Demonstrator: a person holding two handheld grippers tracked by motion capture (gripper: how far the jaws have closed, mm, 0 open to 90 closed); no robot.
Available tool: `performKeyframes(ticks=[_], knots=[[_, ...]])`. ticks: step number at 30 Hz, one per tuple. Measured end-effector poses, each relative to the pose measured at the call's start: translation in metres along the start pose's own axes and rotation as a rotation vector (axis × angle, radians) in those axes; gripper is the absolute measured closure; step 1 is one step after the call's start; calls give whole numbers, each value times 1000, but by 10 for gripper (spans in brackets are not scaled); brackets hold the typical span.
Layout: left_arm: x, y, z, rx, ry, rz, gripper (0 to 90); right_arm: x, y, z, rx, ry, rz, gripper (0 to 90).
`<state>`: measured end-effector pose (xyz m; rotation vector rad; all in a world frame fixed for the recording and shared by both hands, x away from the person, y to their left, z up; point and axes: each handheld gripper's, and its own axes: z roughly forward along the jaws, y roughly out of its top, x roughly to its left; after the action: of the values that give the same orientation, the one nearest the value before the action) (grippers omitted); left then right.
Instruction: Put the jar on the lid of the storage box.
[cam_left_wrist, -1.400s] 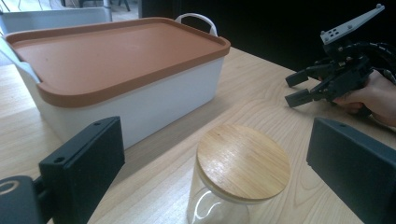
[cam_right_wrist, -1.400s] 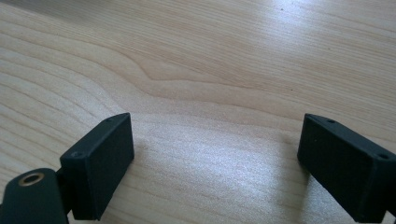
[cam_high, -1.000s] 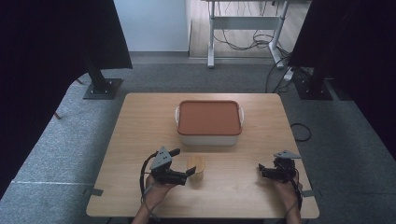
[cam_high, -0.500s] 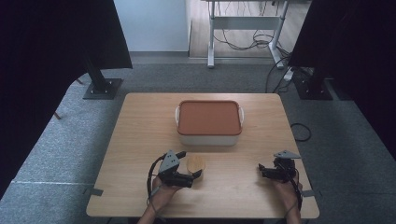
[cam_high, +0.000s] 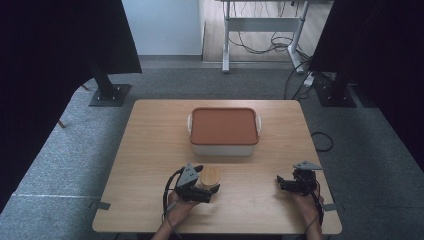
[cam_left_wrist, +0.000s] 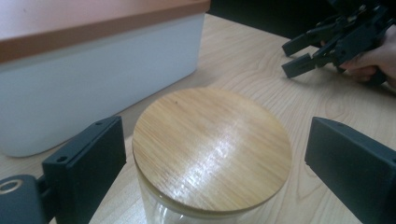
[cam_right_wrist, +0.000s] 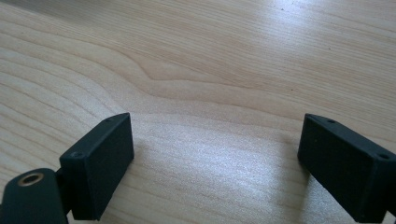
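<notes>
Wooden bench (cam_high: 150, 150), pale grain, centre of frame, on grey carpet (cam_high: 60, 160). Black curtain panels at upper left (cam_high: 55, 45) and upper right (cam_high: 380, 50). Black stand foot (cam_high: 110, 94) just off the bench's upper-left corner; another (cam_high: 336, 95) off the upper right. White-legged desk frame (cam_high: 262, 22) at top centre, loose cables (cam_high: 260, 47) beneath. Cable loop (cam_high: 323, 141) right of bench.

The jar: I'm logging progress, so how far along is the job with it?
Nothing looks done yet: the jar stands on the table with its wooden lid on, beside the closed white box. In hand: the left gripper is open with its jaws either side of the lid, with gaps showing. Left: closing on it. The right gripper is open above bare wood.
</notes>
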<state>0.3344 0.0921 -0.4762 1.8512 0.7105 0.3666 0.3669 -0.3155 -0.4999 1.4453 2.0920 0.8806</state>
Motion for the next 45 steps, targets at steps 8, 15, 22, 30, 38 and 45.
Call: performKeyframes(ticks=[8, 15, 22, 30, 38, 45], knots=[[-2, -9, 8, 30, 6, 12, 74, 0, 0, 0, -1, 1, -1, 100], [-1, -12, 10, 35, 7, 12, 122, 0, 0, 0, 0, 3, -3, 99], [4, -15, 7, 16, 1, 11, 249, 0, 0, 0, -1, 4, -5, 99], [3, -15, 8, 12, 5, 22, 252, 0, 0, 0, -1, 4, -5, 98], [4, -10, 2, -16, 2, -3, 252, 1, 0, 0, 0, 5, -7, 95], [5, -3, -1, -30, -2, -15, 252, 1, 0, 0, 0, 5, -7, 95]])
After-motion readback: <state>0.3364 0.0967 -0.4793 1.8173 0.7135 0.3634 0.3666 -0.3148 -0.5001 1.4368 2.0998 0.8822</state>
